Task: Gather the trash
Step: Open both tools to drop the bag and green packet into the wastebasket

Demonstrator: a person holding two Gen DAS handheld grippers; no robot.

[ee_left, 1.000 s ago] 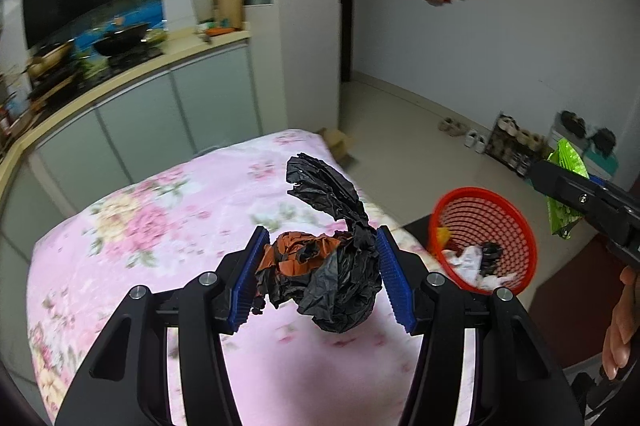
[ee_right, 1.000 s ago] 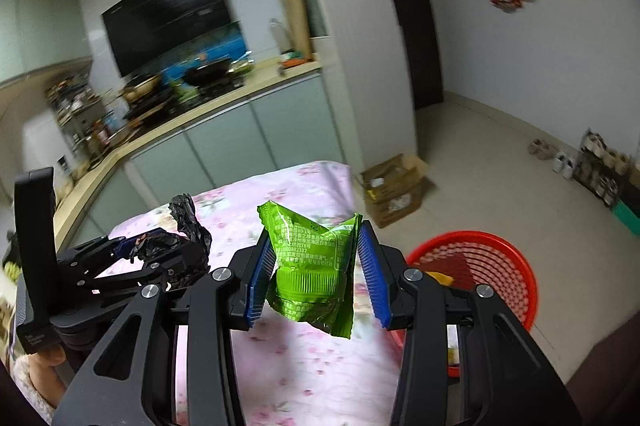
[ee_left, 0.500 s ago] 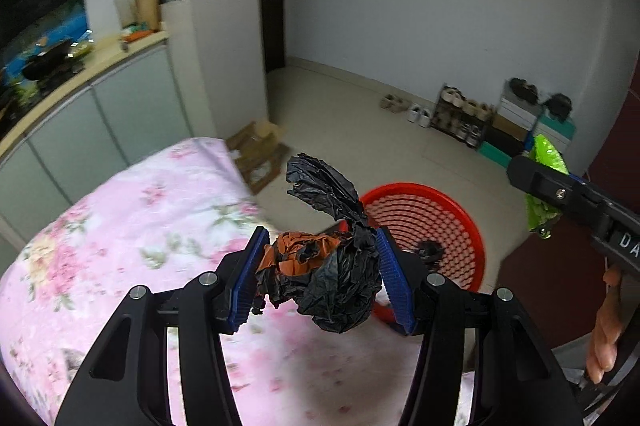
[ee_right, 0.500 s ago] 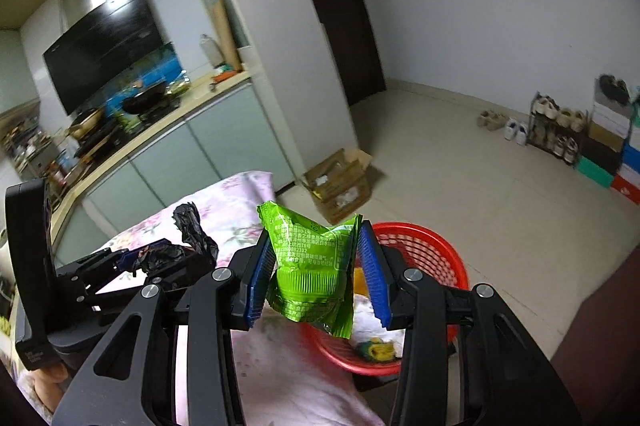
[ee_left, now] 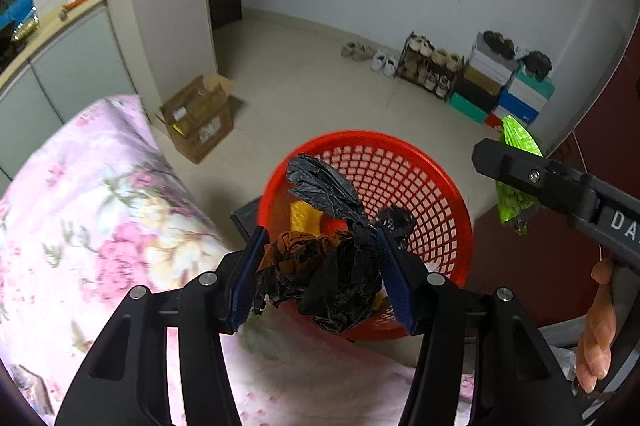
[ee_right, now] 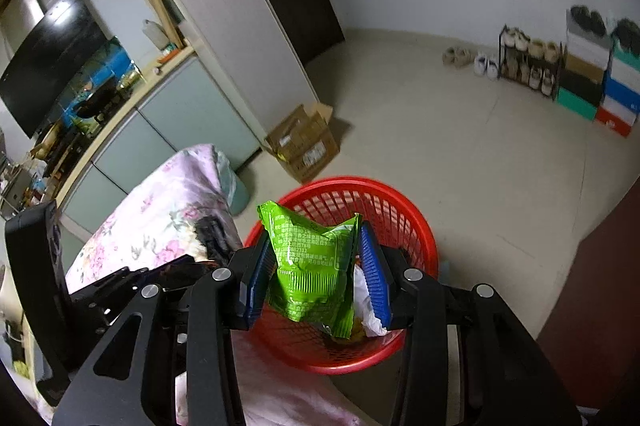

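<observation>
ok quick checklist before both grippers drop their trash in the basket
1. Left gripper shut on the black bag: ok.
2. Right gripper shut on the green packet: ok.
3. Black bag in front of the basket opening in the left view: ok, though height above it cannot be told.
4. Green packet in front of the basket opening in the right view: ok.
5. Room in the basket: ok, only some trash at the bottom.
6. Grippers apart from each other: ok, side by side, not touching.
</observation>
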